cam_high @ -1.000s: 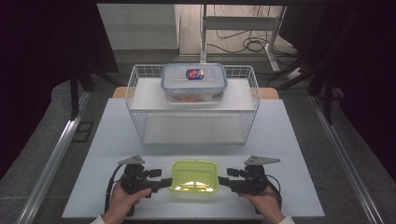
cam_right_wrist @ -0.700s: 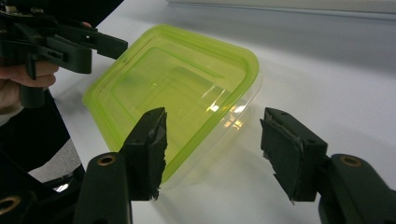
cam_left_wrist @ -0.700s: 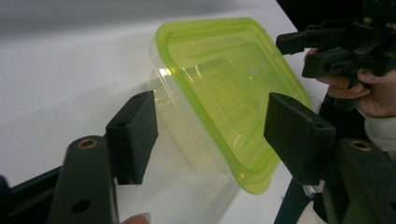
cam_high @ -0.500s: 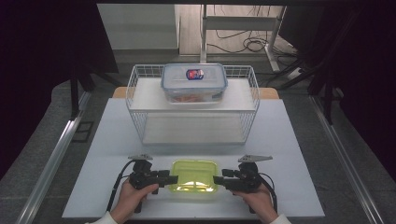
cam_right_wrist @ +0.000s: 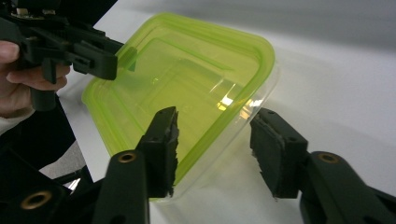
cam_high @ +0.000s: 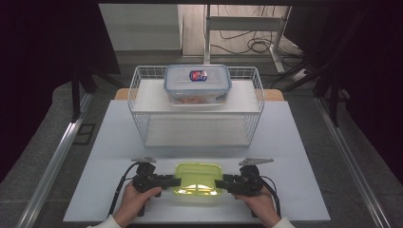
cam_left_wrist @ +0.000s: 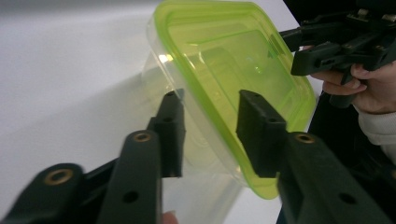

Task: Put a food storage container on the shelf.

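A clear container with a yellow-green lid sits near the table's front edge. My left gripper is at its left end and my right gripper at its right end, each held level by a hand. In the left gripper view my left gripper straddles the lid's rim; its jaws have just been closing and stand near the rim, with no firm press that I can see. In the right gripper view my right gripper has also been closing on the container; its right-hand jaw stands clear of the wall.
A white wire basket stands at the middle and back of the white table. A clear box with a blue-rimmed lid rests on its upper shelf. Dark floor, cables and metal rails surround the table.
Both grippers have edged inward onto the ends of the green-lidded container. Their jaws have narrowed around its rim. The container has not shifted.
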A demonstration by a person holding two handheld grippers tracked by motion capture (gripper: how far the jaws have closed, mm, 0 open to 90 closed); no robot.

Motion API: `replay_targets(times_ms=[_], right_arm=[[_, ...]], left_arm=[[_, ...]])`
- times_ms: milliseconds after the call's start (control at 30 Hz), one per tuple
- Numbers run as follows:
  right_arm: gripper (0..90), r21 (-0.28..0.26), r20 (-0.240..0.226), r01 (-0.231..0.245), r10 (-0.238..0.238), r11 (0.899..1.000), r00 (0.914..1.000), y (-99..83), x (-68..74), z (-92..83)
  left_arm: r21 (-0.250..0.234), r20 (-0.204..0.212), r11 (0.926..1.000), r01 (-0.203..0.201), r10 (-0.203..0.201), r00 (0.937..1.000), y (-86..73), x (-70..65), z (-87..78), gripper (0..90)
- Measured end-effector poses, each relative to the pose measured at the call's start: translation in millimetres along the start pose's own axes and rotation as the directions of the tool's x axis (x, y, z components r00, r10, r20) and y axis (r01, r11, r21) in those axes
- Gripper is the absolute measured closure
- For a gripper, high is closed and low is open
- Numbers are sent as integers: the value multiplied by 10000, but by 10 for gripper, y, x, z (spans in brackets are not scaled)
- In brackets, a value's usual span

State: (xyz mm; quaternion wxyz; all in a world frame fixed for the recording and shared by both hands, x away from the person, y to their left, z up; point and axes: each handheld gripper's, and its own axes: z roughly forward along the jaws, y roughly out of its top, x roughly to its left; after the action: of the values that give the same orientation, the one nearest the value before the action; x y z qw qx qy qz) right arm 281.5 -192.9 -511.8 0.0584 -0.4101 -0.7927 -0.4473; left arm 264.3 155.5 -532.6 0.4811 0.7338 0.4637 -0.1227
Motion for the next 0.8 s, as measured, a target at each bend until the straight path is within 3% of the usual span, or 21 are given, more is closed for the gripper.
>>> replay_targets(times_ms=[100, 300, 800], right_arm=[[596, 35, -35, -70, 70, 10000, 10000, -5, 1, 15], [625, -92, 5, -65, 65, 9999, 10000, -13, 6, -6], [724, -611, -429, -666, 640, 9959, 9970, -63, 23, -101]], left_arm=[[8, -21, 9999, -133, 133, 9999, -8, -11, 4, 672], [7, -27, 9995, -310, 310, 9995, -21, -27, -14, 684], [-284, -60, 9976, -627, 625, 9980, -81, -104, -71, 741]])
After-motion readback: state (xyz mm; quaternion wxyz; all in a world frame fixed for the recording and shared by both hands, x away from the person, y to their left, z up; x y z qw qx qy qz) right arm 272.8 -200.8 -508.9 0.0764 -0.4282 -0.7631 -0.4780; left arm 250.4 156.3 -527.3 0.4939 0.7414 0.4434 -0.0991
